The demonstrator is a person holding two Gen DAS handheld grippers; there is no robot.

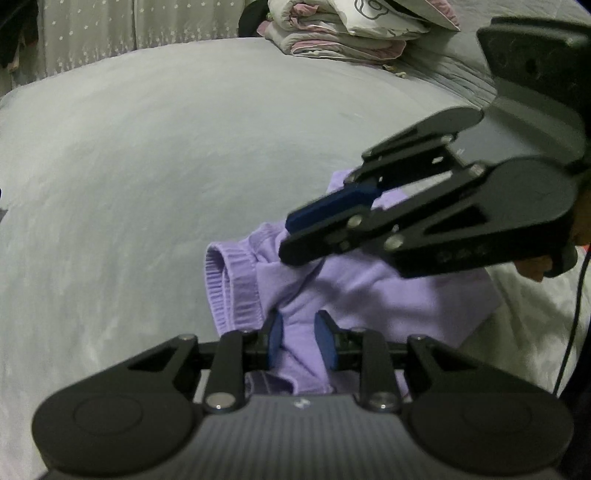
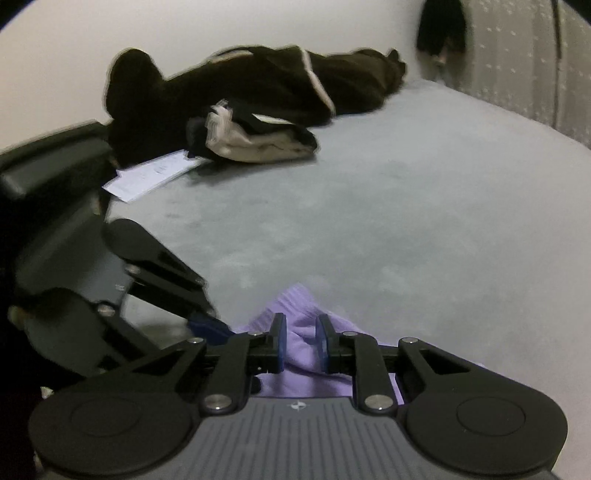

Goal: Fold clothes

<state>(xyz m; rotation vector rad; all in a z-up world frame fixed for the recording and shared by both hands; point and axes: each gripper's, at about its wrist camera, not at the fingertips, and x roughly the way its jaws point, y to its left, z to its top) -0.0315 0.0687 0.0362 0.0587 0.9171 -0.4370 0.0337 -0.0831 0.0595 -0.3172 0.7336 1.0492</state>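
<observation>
A lilac knit garment [image 1: 373, 291] with a ribbed cuff lies bunched on the grey bed sheet [image 1: 147, 166]. My left gripper [image 1: 300, 325] is shut on a fold of it, cloth bunched between the blue pads. My right gripper [image 2: 301, 332] is shut on another fold of the same lilac garment [image 2: 295, 306]. The right gripper also shows in the left wrist view [image 1: 290, 240], coming in from the right, its tips on the cloth. The left gripper shows at the left of the right wrist view [image 2: 207, 325].
A stack of folded bedding [image 1: 351, 33] sits at the far side of the bed. A dark brown garment [image 2: 258, 88], a black and cream garment [image 2: 255, 136] and a white paper [image 2: 155, 175] lie at the far left. A curtain [image 1: 129, 29] hangs behind.
</observation>
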